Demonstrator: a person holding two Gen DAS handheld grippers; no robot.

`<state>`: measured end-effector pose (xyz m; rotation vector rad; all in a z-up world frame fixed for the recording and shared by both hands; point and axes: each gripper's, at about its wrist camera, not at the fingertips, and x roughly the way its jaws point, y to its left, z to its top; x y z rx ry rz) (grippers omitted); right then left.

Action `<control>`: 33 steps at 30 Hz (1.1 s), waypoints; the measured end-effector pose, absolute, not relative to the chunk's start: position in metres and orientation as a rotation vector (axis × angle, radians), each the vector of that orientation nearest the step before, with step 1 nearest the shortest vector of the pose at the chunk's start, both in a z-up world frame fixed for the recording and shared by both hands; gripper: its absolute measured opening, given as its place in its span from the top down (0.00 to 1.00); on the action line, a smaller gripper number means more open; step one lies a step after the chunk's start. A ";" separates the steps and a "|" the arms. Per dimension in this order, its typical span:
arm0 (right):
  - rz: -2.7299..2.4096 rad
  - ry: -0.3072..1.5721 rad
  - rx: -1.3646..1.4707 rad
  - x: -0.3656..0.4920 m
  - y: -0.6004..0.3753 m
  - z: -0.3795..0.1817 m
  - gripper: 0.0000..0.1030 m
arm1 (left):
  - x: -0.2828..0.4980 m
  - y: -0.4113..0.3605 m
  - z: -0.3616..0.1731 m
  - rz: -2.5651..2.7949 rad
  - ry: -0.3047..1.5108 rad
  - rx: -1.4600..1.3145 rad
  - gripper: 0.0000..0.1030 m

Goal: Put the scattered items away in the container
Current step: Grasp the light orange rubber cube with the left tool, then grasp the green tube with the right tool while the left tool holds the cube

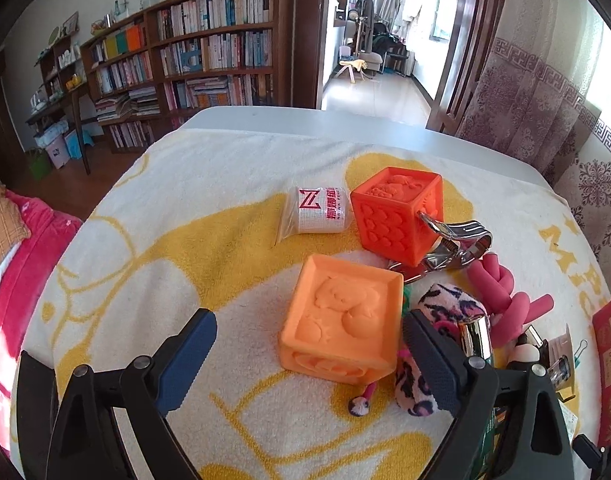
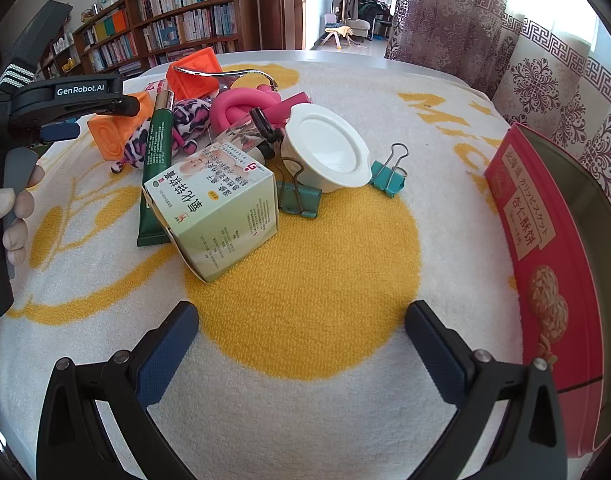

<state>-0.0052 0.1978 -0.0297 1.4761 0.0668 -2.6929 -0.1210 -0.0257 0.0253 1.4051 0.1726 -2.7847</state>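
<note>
A light orange embossed cube sits on the towel between the fingers of my left gripper. The jaws stand wide: the right pad is close to the cube's side and the left pad is apart from it. Behind it lie a darker orange cube, a white packet, a metal clip, a pink foam twist and a leopard-print plush. My right gripper is open over a yellow patch of towel with nothing between its fingers. The red biscuit tin stands open at the right.
In front of the right gripper lie a medicine box, a green tube, a white round lid and two teal binder clips. A person's hand shows at the left edge. Bookshelves and a curtain stand beyond the table.
</note>
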 end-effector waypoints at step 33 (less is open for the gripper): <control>-2.665 0.012 1.451 0.000 0.203 -0.025 0.00 | -0.101 -0.067 0.051 -2.966 0.684 1.273 0.46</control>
